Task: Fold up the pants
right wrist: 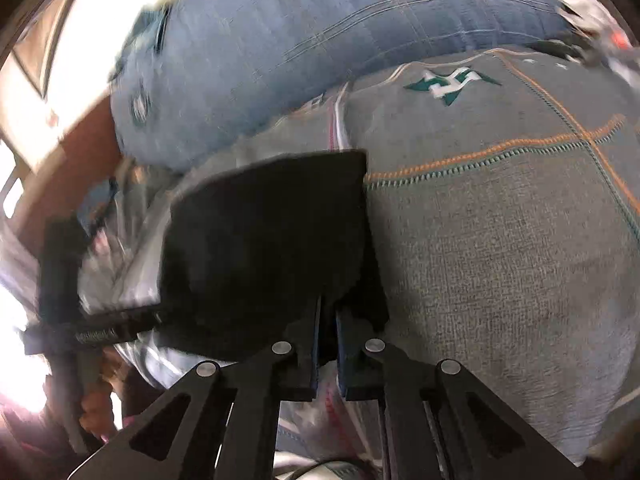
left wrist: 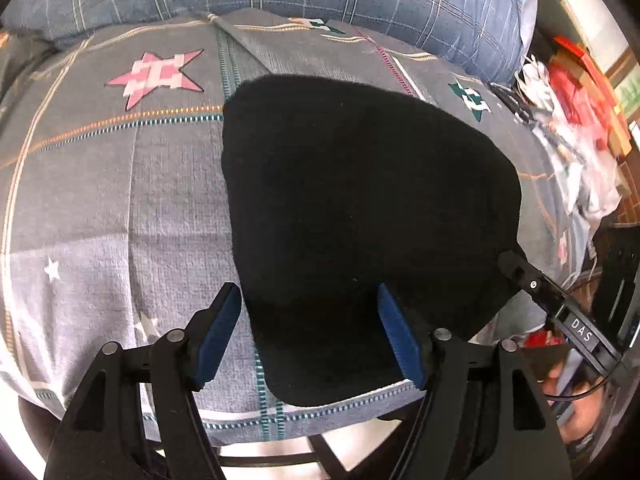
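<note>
Left hand-held gripper [left wrist: 310, 334]: black linkage arms, silver rivets, ribbed blue pads [left wrist: 400, 336]. Right hand-held gripper [right wrist: 328, 324]: same.

Left hand-held gripper [left wrist: 310, 330] spread — right hand-held gripper [right wrist: 328, 312] clamped.

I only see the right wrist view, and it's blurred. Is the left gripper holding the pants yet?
Observer: No. The left gripper is open, with the left edge of the black pants between its pads and neither pad pressing.
Operator: Where does my right gripper sit on them?
Observer: From the left wrist view, the right gripper meets the pants at their right-hand corner, near the bedcover's edge.
</note>
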Motion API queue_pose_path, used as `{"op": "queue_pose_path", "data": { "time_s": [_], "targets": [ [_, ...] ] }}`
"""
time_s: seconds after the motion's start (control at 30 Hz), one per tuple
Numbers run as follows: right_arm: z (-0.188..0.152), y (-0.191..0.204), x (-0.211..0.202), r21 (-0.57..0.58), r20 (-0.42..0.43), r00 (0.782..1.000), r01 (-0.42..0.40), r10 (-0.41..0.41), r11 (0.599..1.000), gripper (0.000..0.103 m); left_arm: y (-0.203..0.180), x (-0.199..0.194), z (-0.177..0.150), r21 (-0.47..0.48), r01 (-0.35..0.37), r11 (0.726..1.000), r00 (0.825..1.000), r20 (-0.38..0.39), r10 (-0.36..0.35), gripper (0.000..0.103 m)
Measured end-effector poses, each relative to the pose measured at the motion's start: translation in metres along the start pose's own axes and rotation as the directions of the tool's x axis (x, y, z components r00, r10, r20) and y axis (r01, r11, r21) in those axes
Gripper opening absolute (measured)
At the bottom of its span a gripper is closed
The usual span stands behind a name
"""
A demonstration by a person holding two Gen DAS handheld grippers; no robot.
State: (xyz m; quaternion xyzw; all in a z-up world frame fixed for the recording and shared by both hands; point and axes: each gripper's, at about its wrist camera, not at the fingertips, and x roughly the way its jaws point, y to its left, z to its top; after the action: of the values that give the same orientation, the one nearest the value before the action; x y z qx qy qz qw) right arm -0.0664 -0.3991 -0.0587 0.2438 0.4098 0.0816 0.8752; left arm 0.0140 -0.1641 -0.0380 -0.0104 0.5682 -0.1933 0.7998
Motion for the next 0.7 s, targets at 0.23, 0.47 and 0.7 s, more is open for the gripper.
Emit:
{"op": "queue_pose_path", "data": {
  "time_s": [0.23,0.47,0.7],
  "targets": [
    [0.031,-0.017,-0.040,0.131,0.164,0.984,-0.096,0.074,0.987,0.048,0.035,-0.033,0.021,-0.069,0.062,0.996,0.995,0.082,-0.057,0.071],
    [0.036,-0.027,0.017,0.198,0.061,0.994,-0.104,0.093,0.975,0.048,0.057,0.003,0.033,-0.199,0.180,0.963,0.981,-0.031,-0.190,0.071],
    [0.036,0.009,0.015,0.006,0.077,0.997,0.005,-0.006,1.000,0.027,0.030,0.001,0.040,-0.129,0.233,0.964,0.972,-0.010,-0.236,0.050]
  ]
}}
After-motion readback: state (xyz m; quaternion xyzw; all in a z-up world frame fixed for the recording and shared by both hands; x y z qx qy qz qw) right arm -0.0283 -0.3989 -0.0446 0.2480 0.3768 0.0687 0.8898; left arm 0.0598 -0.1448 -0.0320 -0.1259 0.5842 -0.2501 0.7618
